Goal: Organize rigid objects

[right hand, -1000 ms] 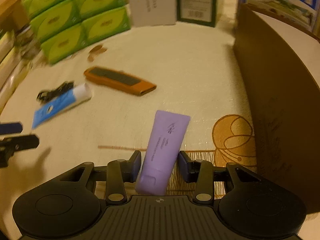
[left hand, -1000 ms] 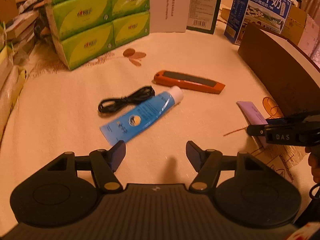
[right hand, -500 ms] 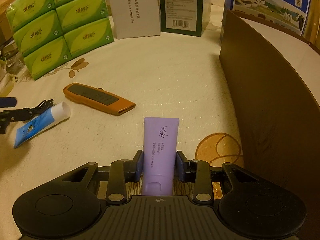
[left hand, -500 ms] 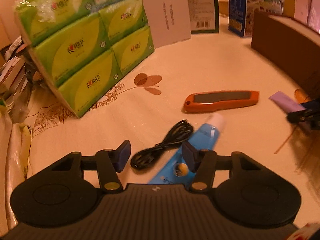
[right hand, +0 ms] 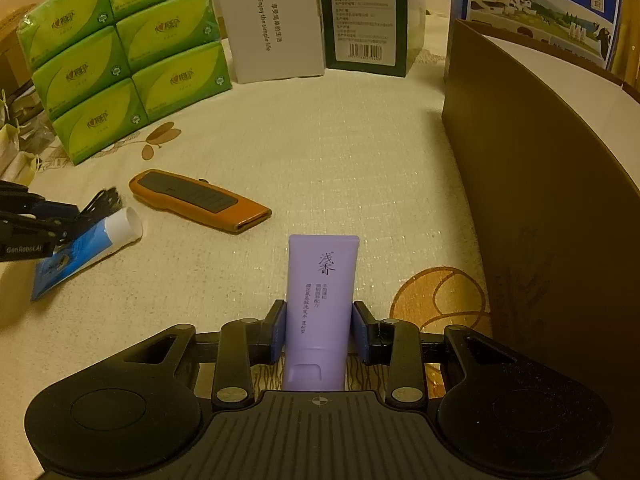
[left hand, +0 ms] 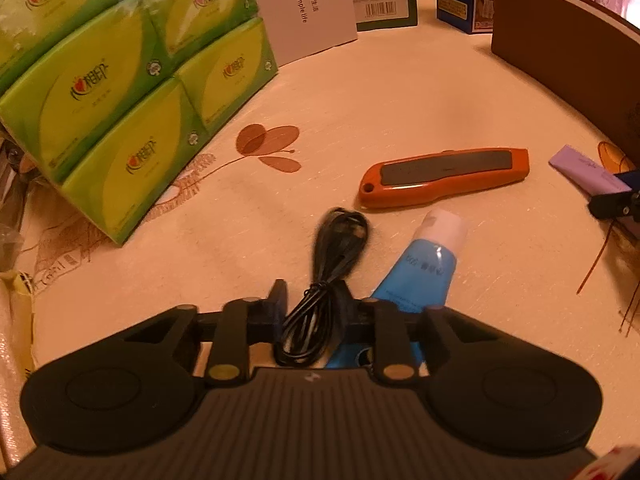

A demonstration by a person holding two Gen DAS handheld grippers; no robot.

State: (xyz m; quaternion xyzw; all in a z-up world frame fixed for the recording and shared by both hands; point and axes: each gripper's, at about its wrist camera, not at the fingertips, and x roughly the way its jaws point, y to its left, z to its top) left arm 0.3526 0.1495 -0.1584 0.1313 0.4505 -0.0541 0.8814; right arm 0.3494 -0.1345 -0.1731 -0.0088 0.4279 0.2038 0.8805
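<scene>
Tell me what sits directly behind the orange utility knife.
Beyond the orange utility knife, bare tablecloth, then a white carton and a dark green box stand upright at the back. What lies behind those boxes is covered.

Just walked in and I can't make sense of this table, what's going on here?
A person is tidying loose items with a handheld gripper in each hand. The right gripper is shut on a purple tube lying beside a brown box. The left gripper is closing, its jaws around a coiled black cable. A blue tube and an orange utility knife lie untouched on the tablecloth.
</scene>
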